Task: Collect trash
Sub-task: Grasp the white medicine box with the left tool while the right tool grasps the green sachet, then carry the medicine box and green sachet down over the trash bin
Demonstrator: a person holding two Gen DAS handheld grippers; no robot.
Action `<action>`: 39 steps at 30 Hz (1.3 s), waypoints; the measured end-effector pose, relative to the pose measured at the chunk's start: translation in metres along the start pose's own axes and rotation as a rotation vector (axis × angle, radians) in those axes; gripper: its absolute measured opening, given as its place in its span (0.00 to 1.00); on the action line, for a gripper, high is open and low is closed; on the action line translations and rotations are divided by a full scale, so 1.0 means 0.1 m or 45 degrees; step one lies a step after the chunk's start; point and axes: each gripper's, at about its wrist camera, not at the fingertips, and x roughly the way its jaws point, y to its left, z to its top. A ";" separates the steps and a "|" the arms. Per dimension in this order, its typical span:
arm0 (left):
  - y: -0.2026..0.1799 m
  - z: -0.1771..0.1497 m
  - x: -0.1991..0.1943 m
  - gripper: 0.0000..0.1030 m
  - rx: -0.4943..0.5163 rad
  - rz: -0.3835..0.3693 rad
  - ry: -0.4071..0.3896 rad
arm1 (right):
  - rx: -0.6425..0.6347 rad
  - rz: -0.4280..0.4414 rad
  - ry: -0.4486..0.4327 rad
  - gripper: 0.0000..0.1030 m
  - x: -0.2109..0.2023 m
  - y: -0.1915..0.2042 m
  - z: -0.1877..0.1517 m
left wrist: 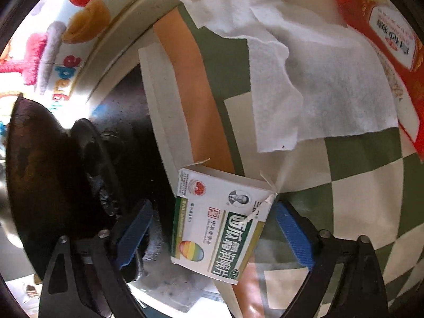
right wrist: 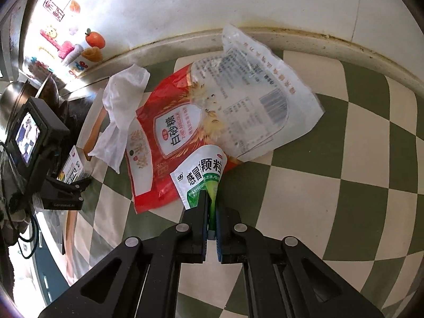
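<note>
Left-wrist view has the left gripper spread wide around a small medicine box on the checkered worktop, pads clear of it, while the right-wrist view shows the right gripper pinched tight on a green-and-white sachet overlapping a red sugar bag.

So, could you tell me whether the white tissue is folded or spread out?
Loosely spread: the tissue lies crumpled but opened out on the checked cloth.

The small box looks like glossy printed cardboard, torn rough at its corners, and the white tissue is soft, matt, fibrous paper. The red-and-clear bag and the green-and-white sachet are shiny plastic film, lying on a smooth checkered worktop.
</note>
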 end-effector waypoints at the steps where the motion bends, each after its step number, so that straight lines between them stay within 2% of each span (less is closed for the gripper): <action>1: 0.00 0.03 0.01 0.65 0.007 -0.037 -0.006 | 0.004 0.001 -0.006 0.05 -0.02 0.00 0.01; 2: -0.01 0.01 -0.01 0.65 0.004 -0.086 -0.009 | 0.006 0.002 -0.013 0.05 -0.04 0.00 0.01; 7: -0.06 -0.04 -0.02 0.65 0.002 -0.060 -0.015 | -0.003 0.002 -0.038 0.05 -0.15 0.04 0.00; 10: -0.09 -0.13 -0.15 0.65 -0.049 -0.068 -0.062 | -0.017 -0.001 -0.055 0.05 -0.25 0.08 -0.03; 16: -0.22 -0.59 -0.50 0.64 -0.290 -0.191 -0.207 | -0.057 0.012 -0.042 0.04 -0.42 0.24 -0.21; 20: -0.36 -1.11 -0.64 0.64 -0.473 -0.263 -0.280 | -0.127 0.048 0.001 0.03 -0.47 0.52 -0.44; 25: -0.29 -2.01 -0.67 0.64 -0.784 -0.349 -0.330 | -0.297 0.122 0.064 0.03 -0.46 1.19 -0.81; 28: -0.12 -2.70 -0.55 0.64 -1.011 -0.394 -0.322 | -0.421 0.188 0.113 0.03 -0.41 1.71 -1.11; 29: -0.07 -3.05 -0.48 0.64 -1.117 -0.392 -0.305 | -0.464 0.211 0.134 0.03 -0.38 1.90 -1.22; 31: 0.02 -3.51 -0.32 0.64 -1.238 -0.420 -0.274 | -0.563 0.263 0.189 0.03 -0.29 2.34 -1.52; 33: 0.04 -4.20 -0.11 0.64 -1.414 -0.447 -0.222 | -0.662 0.305 0.244 0.03 -0.18 2.77 -1.82; 34: 0.05 -4.41 0.00 0.64 -1.473 -0.458 -0.201 | -0.719 0.330 0.277 0.03 -0.11 3.01 -2.01; 36: 0.02 -5.17 0.35 0.64 -1.672 -0.502 -0.134 | -0.835 0.369 0.332 0.03 0.05 3.46 -2.42; 37: 0.00 -5.42 0.48 0.64 -1.735 -0.519 -0.109 | -0.899 0.386 0.363 0.03 0.18 3.70 -2.69; 39: -0.10 -6.16 0.99 0.64 -1.950 -0.589 -0.031 | -1.002 0.404 0.428 0.03 0.51 4.11 -3.22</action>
